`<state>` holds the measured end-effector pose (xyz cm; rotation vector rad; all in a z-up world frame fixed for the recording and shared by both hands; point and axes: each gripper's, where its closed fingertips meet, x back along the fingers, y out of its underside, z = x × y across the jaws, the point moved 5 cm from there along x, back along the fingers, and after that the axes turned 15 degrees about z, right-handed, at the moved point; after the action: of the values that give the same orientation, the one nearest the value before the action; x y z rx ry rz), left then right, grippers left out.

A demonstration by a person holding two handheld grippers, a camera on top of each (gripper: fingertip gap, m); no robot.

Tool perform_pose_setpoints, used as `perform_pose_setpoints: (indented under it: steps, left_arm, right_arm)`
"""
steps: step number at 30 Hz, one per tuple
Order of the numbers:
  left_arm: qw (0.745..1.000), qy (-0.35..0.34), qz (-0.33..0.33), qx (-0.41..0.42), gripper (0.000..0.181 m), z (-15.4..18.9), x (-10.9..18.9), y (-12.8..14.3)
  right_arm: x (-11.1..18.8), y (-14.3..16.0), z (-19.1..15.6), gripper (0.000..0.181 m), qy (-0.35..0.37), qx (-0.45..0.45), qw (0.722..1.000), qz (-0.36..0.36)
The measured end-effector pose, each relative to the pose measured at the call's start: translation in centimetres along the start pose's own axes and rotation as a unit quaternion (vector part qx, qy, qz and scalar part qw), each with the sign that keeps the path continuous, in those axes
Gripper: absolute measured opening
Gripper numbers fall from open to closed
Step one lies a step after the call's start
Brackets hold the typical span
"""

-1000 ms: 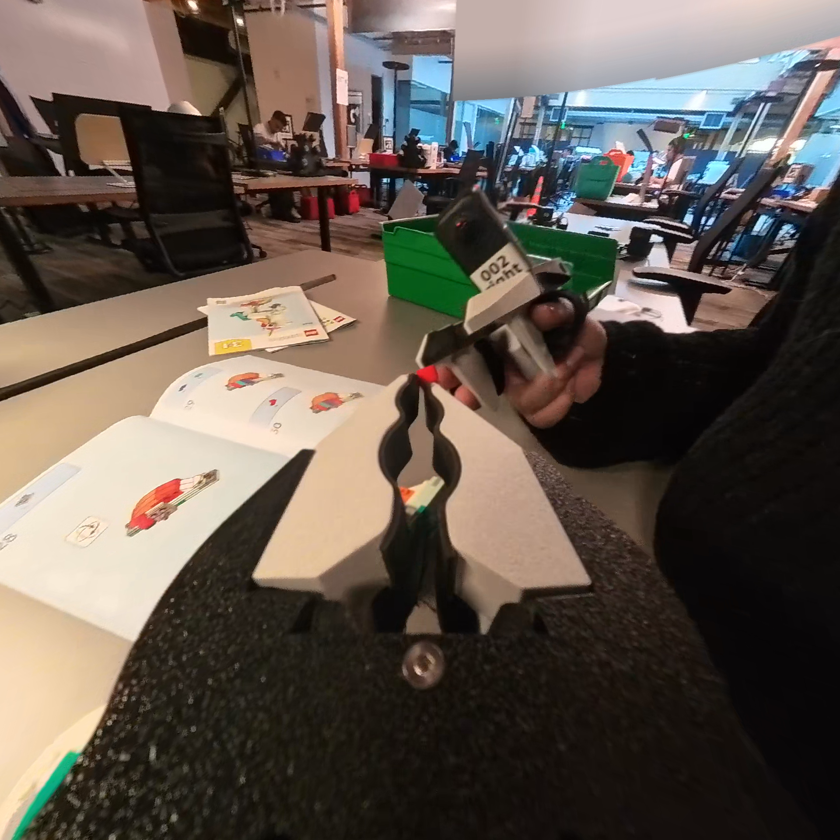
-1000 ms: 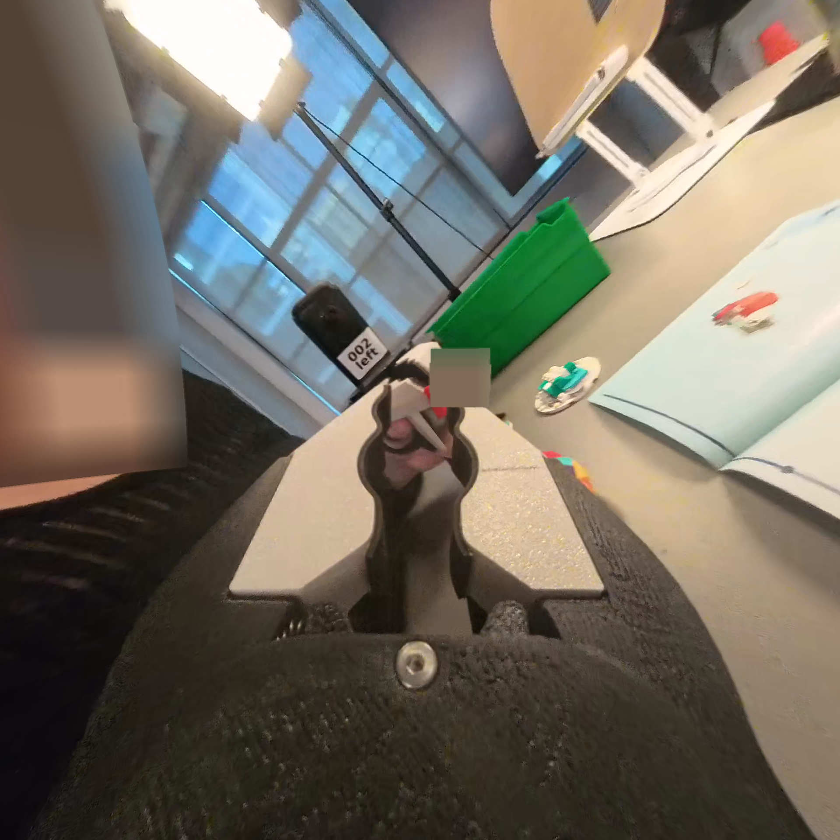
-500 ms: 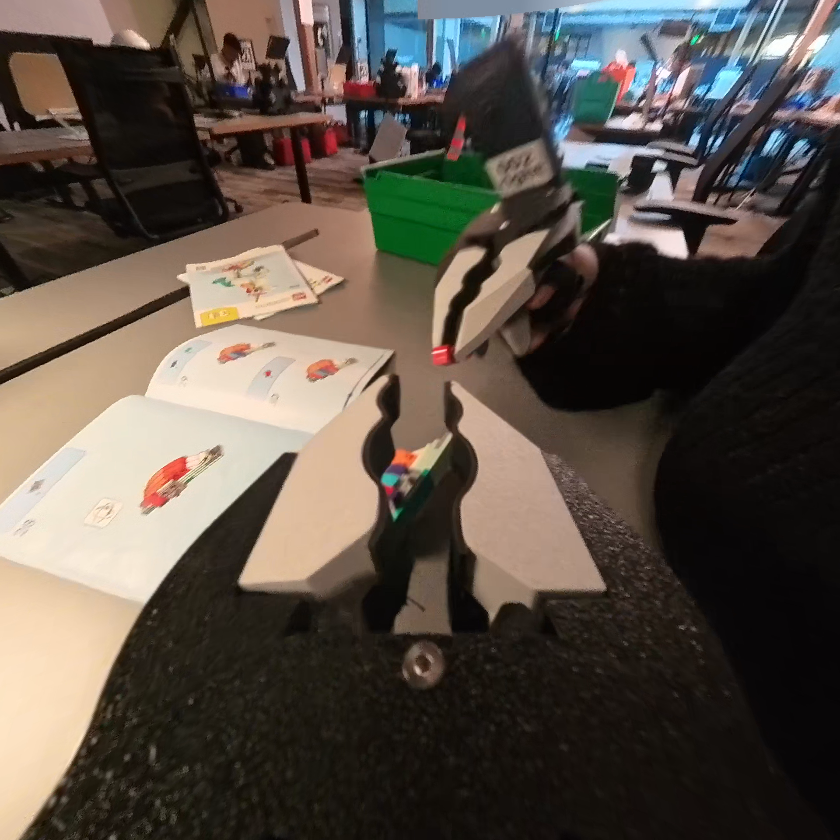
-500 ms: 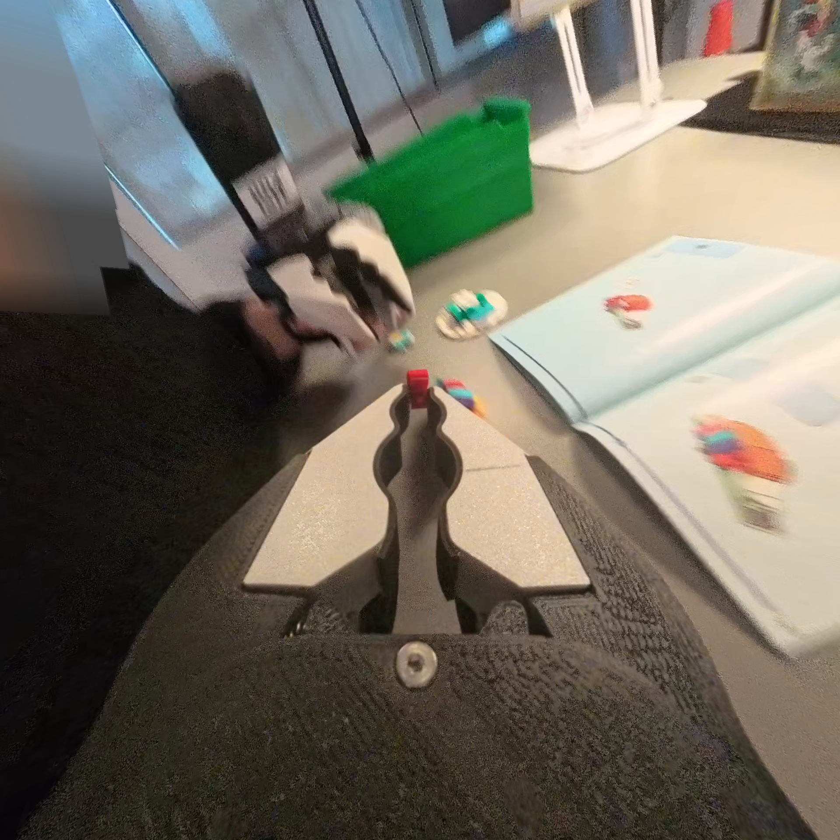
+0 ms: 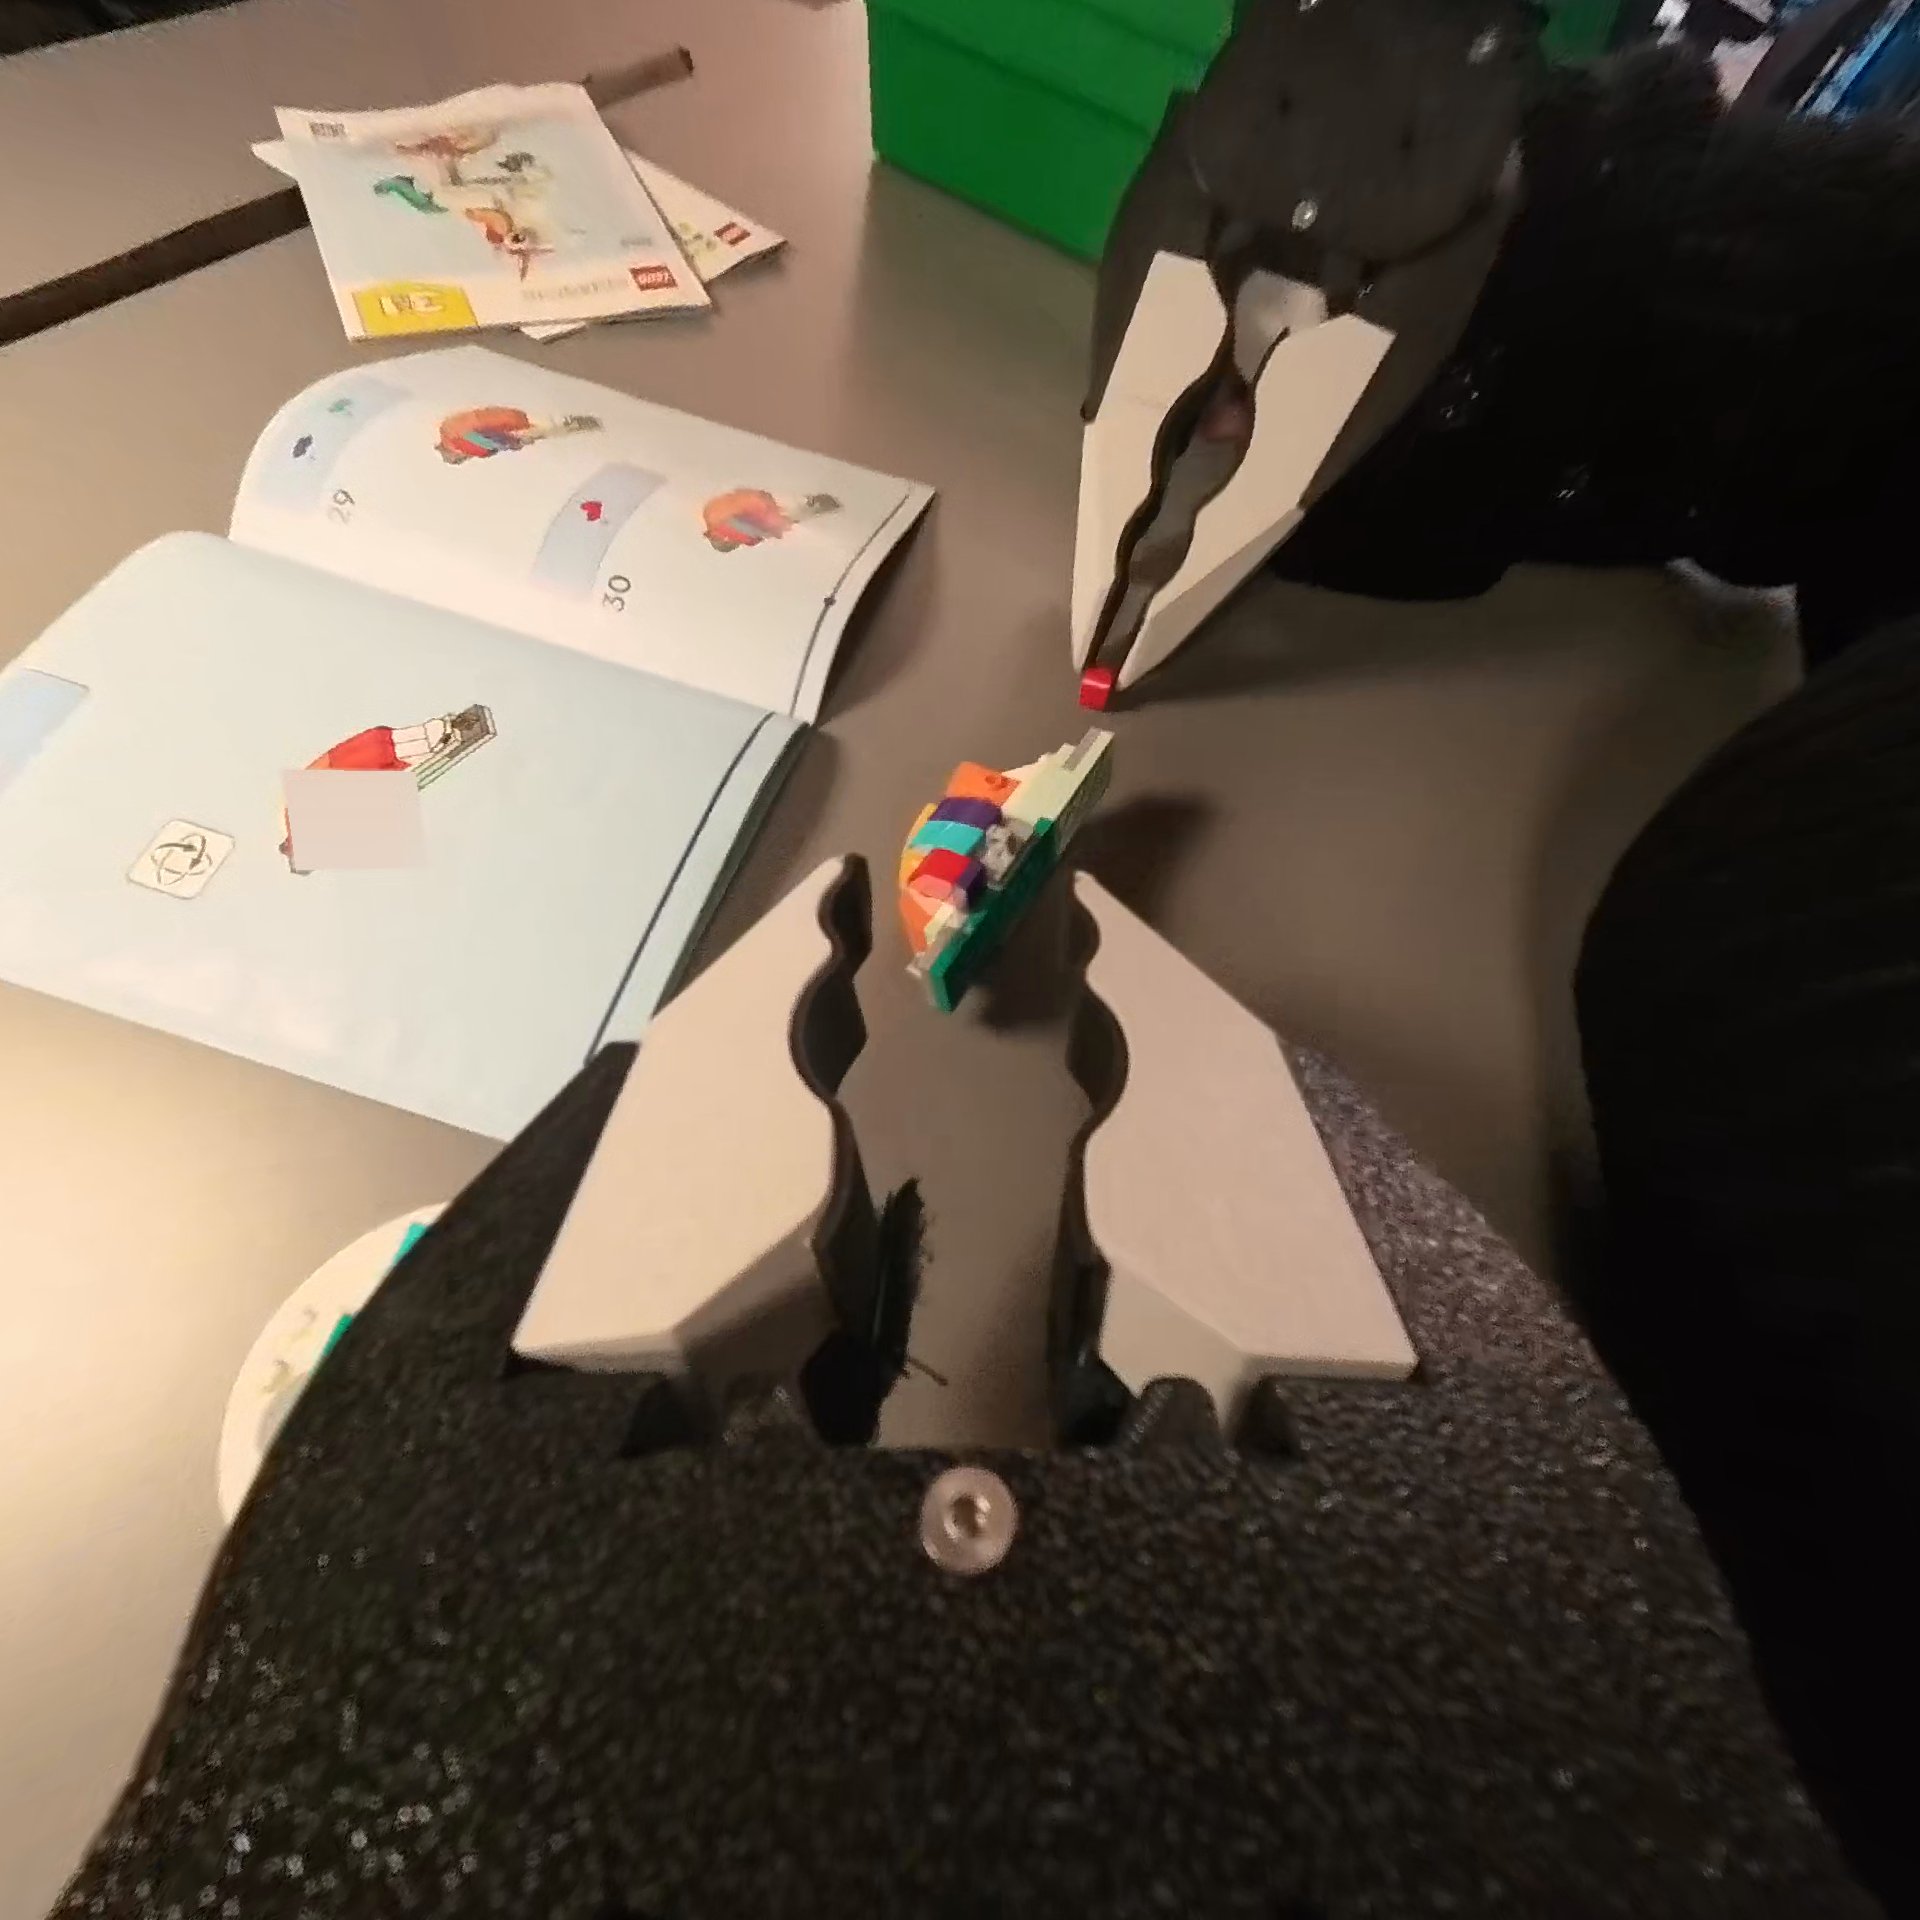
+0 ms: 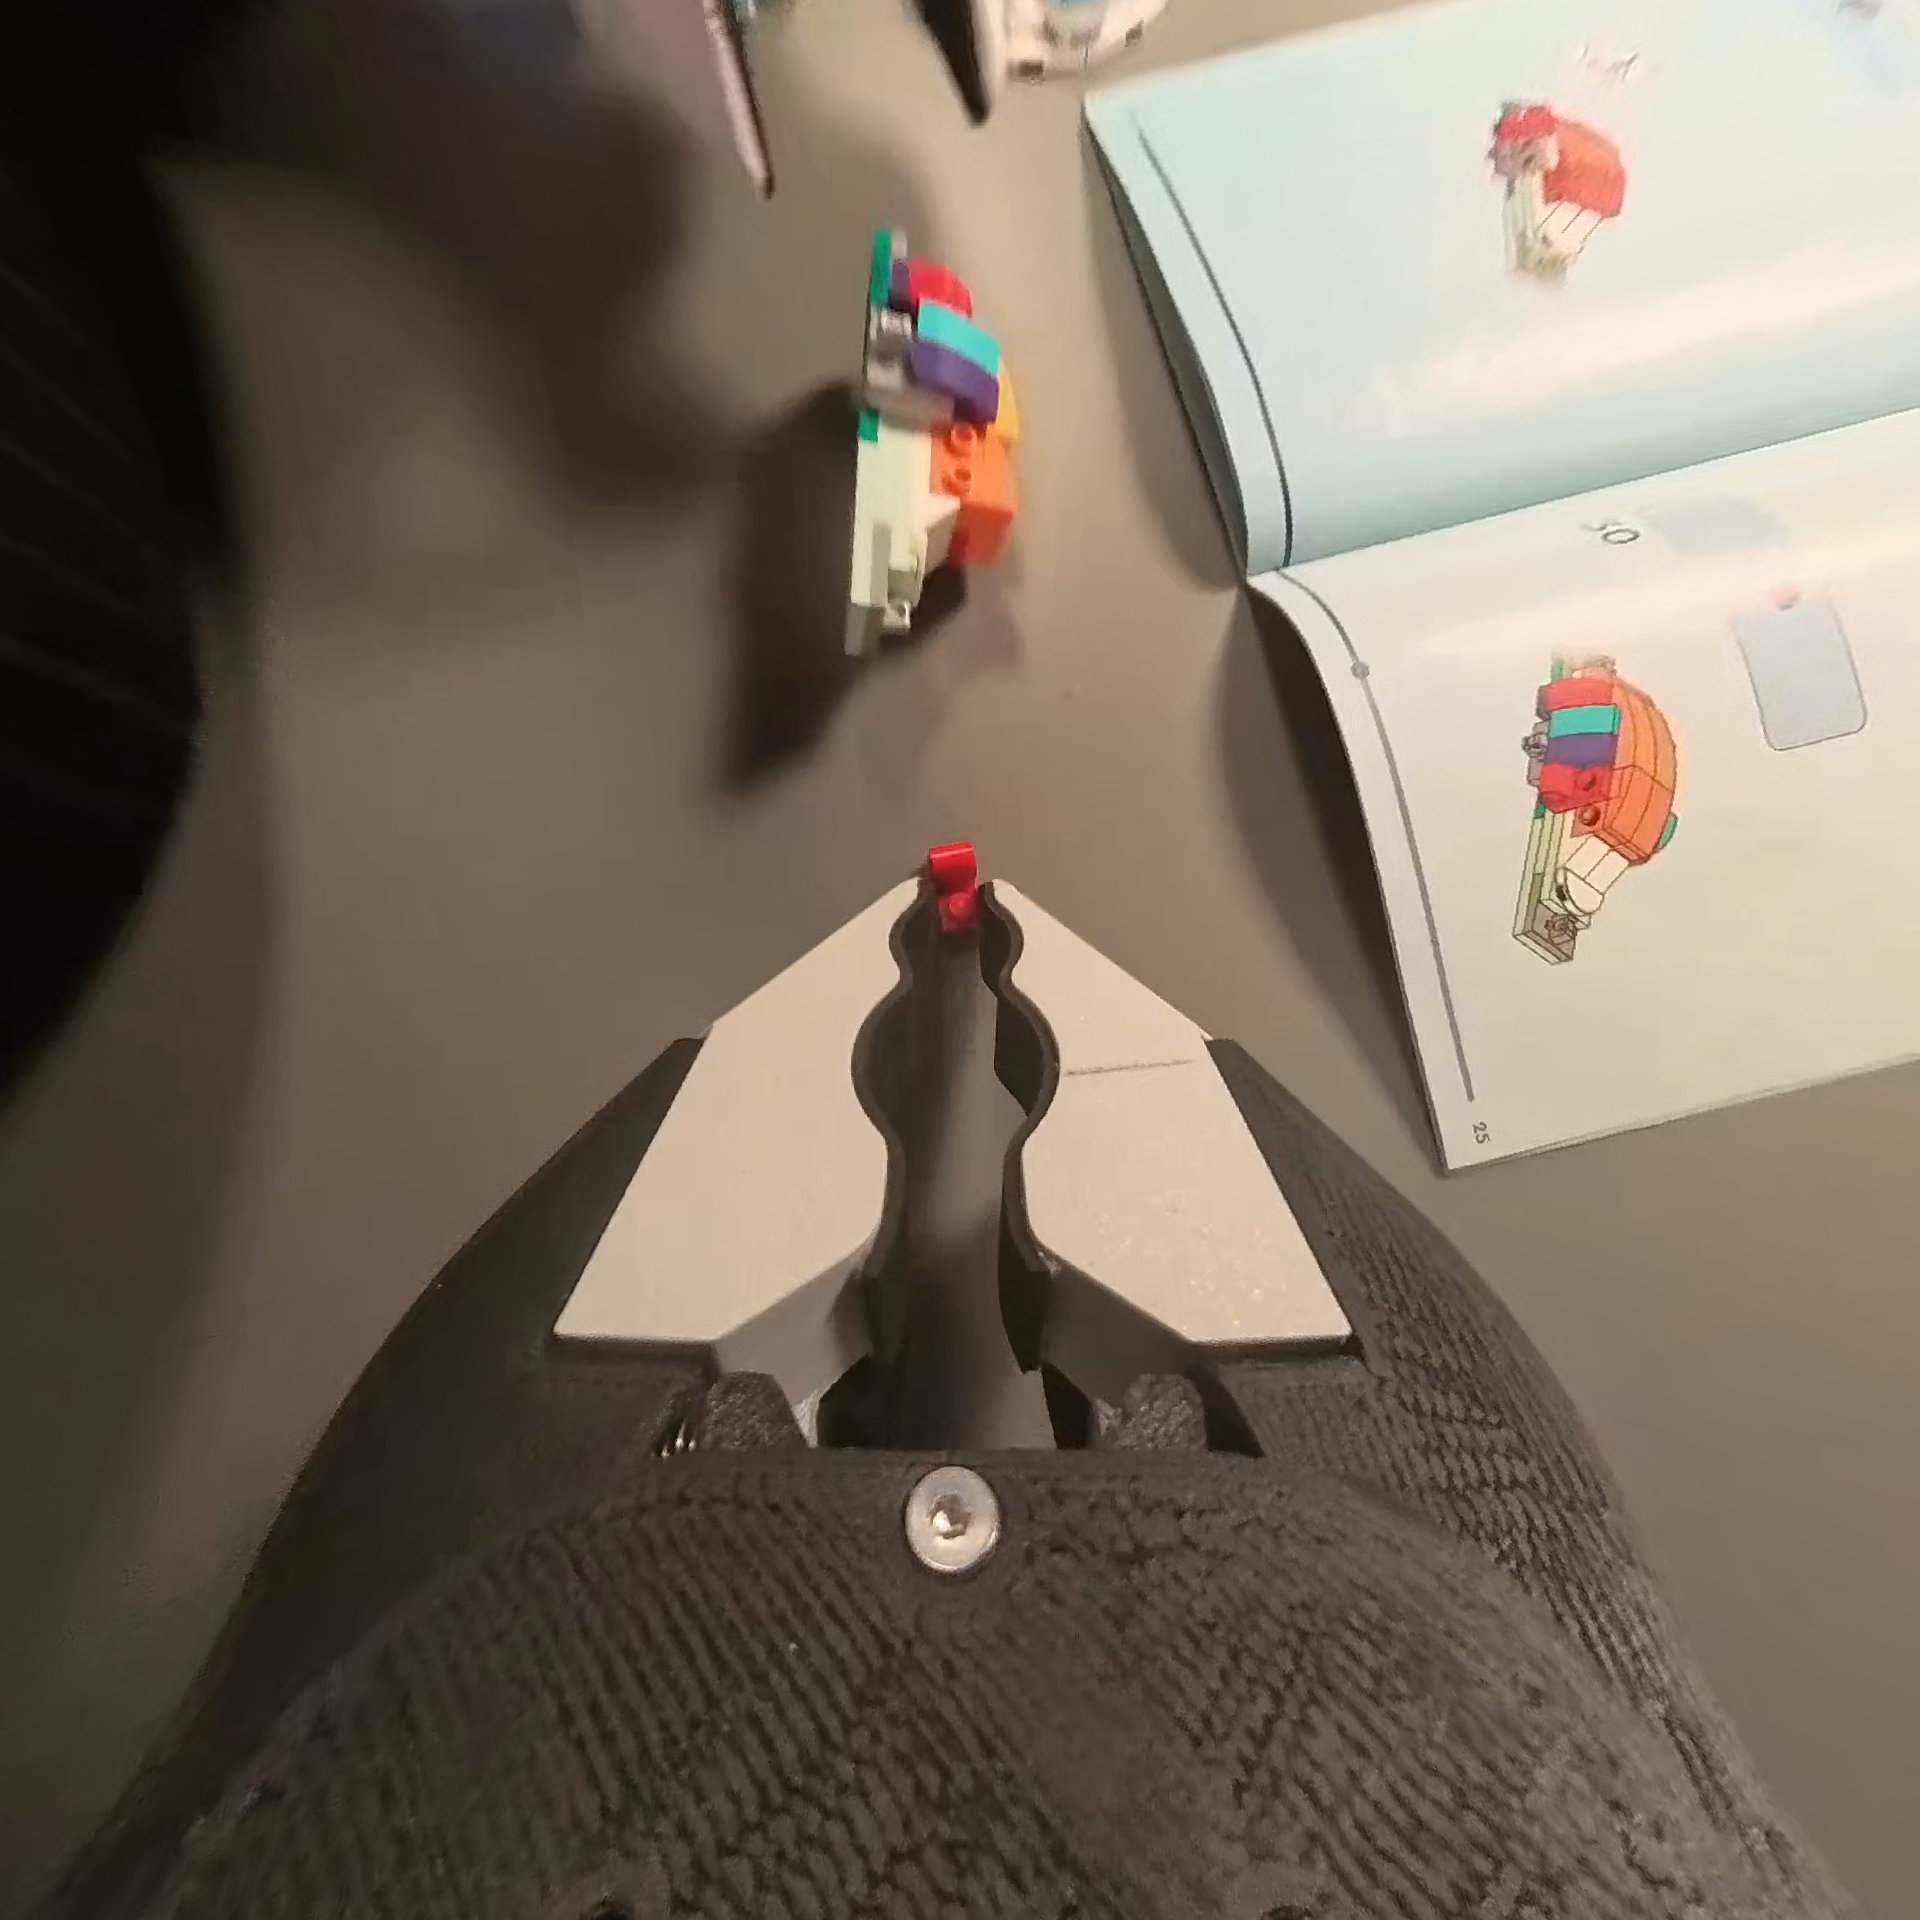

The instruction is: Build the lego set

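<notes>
Lego model (image 5: 992, 868) lies before our spread left gripper (image 5: 961, 883); right gripper (image 6: 954, 883) pinches red piece (image 6: 952, 883). Green bin (image 5: 1023, 104) beyond, cut off, contents unseen.

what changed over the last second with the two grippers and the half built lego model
The left gripper opened and let go of the small multicoloured lego model, which now lies on the grey table just ahead of its fingers. Both grippers tipped down toward the table. The right gripper stays shut on the tiny red lego piece, and the open pale-blue instruction booklet has not moved.
</notes>
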<state>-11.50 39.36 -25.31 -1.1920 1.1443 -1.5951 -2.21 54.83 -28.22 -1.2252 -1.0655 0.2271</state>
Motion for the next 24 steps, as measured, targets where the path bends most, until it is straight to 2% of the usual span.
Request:
perform_pose_setpoints:
  steps: [5,9,14,24]
  left_arm:
    - [1.0,0.006,-0.012,0.004,0.041,-0.4,-0.4,0.0]
    - [0.999,-0.004,-0.028,0.025,0.04,-0.9,-0.6,0.5]
    - [0.998,0.002,-0.047,0.034,0.041,-0.8,-0.9,1.4]
    - [0.998,0.011,-0.058,0.027,0.043,-0.3,-1.8,1.9]
  right_arm:
    - [0.0,0.0,-0.1,0.009,0.008,0.012,1.0,-0.013]
    - [0.6,0.0,0.0,0.02,0.053,0.01,0.998,-0.015]
    - [0.9,0.4,-1.2,0.011,0.101,-0.007,0.995,-0.003]
    - [0.3,0.2,-0.1,0.015,0.184,-0.022,0.982,0.024]
